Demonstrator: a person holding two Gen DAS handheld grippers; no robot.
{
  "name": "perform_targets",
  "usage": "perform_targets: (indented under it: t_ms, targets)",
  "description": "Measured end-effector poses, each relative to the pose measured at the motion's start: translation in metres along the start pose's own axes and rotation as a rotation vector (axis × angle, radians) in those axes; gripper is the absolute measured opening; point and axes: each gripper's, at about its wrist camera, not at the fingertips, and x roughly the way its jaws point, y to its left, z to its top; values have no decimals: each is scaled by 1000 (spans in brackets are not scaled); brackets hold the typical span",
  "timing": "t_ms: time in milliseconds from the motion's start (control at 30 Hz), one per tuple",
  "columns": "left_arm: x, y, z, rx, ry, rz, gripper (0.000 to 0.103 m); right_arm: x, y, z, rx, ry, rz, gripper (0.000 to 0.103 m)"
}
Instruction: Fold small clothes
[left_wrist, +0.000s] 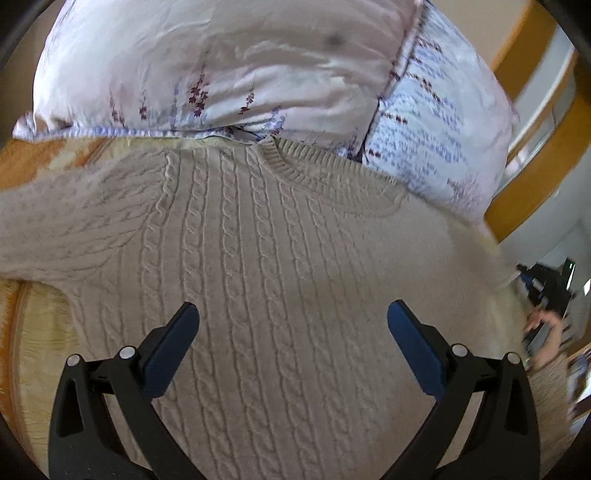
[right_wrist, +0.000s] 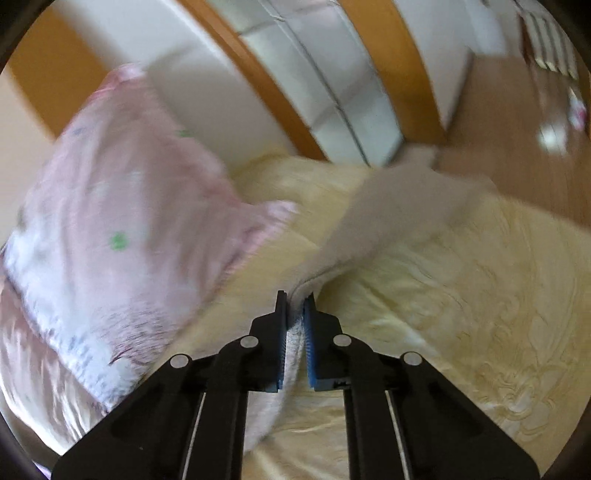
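Observation:
A beige cable-knit sweater (left_wrist: 266, 236) lies spread flat on the cream bedspread (left_wrist: 33, 332), its ribbed collar (left_wrist: 291, 162) toward the pillows and one sleeve (left_wrist: 55, 229) stretched out to the left. My left gripper (left_wrist: 293, 314) hovers open over the sweater's body, nothing between its blue pads. In the right wrist view, my right gripper (right_wrist: 295, 299) is shut on a fold of the sweater's fabric (right_wrist: 295, 343), and the other sleeve (right_wrist: 399, 214) trails blurred away from it above the bedspread (right_wrist: 480, 295).
Floral pillows (left_wrist: 221, 70) lie along the head of the bed, one pink pillow (right_wrist: 122, 206) left of the right gripper. A wooden headboard (left_wrist: 524, 173) and wardrobe panels (right_wrist: 332, 96) stand behind. A person's hand (left_wrist: 546, 332) with a dark device shows at the right edge.

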Motion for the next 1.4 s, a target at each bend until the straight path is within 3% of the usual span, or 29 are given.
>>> perform_targets:
  t_ms: [133,200,333,400,500,600,700,800,833,1000,1033,1067,1167,1200,1267,1333,1400]
  targets:
    - [-5,2,6,-2,-51,-16,101,-21,51,-11,-123,-20,121,9]
    - [-6,0,9,14,-71,-23,101,-35,87,-27,-196,-5,222,9]
    - [-4,-4,13,37,-93,-85,101,-43,153,-82,-343,110,397,9]
    - [-1,-2,15,10,-85,-112,101,-35,176,-120,-411,204,436,9]
    - [6,0,16,-22,-70,-116,101,-7,196,-175,-488,371,416,9]
    - [12,3,16,-53,-43,-142,101,13,197,-209,-513,461,355,9]
    - [16,5,15,-72,-21,-160,101,17,189,-208,-471,502,355,11]
    - [18,5,15,-78,-9,-176,101,19,182,-191,-365,532,384,27]
    - [19,5,16,-84,-5,-185,101,19,177,-187,-334,531,384,34]
    - [21,11,18,-130,12,-216,101,29,156,-157,-174,467,261,34]
    - [20,13,18,-135,13,-219,101,30,156,-152,-172,431,205,32]
    - [20,15,18,-141,15,-220,101,29,158,-150,-179,403,172,22]
    - [18,22,17,-165,20,-225,94,12,183,-149,-303,262,95,14]
    - [17,24,17,-175,20,-231,93,5,199,-154,-355,222,114,14]
    - [16,29,17,-207,16,-261,92,-11,232,-171,-474,212,259,14]
    - [18,33,17,-238,20,-286,92,-14,263,-202,-581,366,444,14]
    - [21,37,17,-273,36,-312,91,-6,276,-229,-612,548,510,21]
